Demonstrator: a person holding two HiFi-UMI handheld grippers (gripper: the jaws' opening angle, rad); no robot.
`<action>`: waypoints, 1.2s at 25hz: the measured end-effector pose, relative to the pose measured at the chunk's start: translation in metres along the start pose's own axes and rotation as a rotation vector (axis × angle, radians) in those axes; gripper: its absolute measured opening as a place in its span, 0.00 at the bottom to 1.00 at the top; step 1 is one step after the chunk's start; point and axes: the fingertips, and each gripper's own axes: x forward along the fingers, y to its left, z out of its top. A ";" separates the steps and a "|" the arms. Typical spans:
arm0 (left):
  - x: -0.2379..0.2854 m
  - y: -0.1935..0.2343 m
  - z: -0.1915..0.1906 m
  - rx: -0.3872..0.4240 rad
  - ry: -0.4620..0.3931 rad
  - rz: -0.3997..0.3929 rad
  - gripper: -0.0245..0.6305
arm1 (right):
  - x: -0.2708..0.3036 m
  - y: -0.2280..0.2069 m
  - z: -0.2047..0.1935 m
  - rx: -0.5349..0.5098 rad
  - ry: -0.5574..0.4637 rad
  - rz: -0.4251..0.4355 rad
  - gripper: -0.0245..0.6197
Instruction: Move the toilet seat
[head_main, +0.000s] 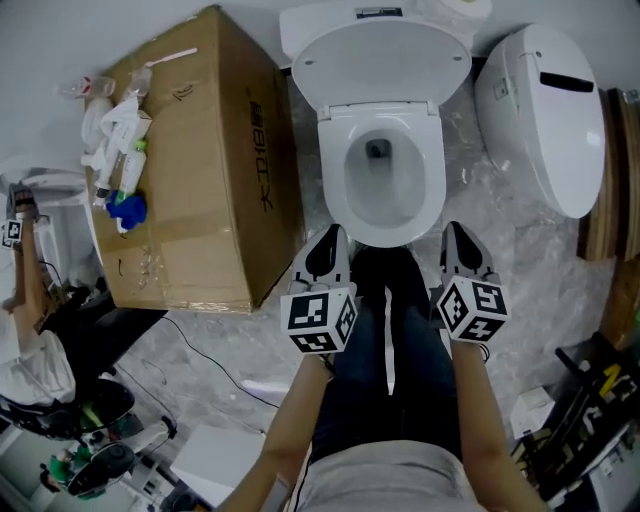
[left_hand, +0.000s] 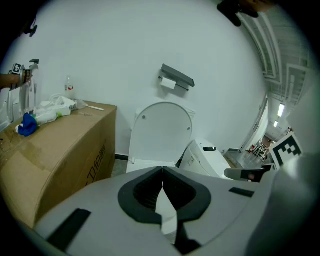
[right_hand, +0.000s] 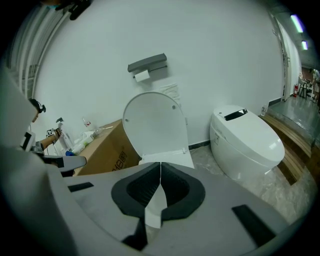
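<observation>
Toilet seat (head_main: 380, 62) raised upright behind the open bowl (head_main: 383, 225). Left gripper (head_main: 328, 245) and right gripper (head_main: 460, 240) flanking bowl's front rim, not touching. Both sets of jaws closed together, empty.

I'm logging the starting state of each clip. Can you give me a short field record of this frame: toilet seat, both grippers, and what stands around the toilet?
Toilet seat: raised, leaning back; bowl open
Left gripper: shut, empty, at the bowl's front left
Right gripper: shut, empty, at the bowl's front right
Contact with seat: none
Left of toilet: cardboard box with bottles on top
Right of toilet: second toilet, lid closed
</observation>
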 end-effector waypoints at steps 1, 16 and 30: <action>0.004 0.003 -0.004 -0.004 0.007 0.004 0.06 | 0.004 -0.003 -0.004 0.010 0.003 0.002 0.07; 0.067 0.019 -0.075 -0.078 0.134 0.001 0.07 | 0.064 -0.044 -0.076 0.074 0.127 0.059 0.07; 0.105 0.047 -0.143 -0.065 0.253 0.024 0.07 | 0.110 -0.071 -0.126 0.074 0.172 0.051 0.07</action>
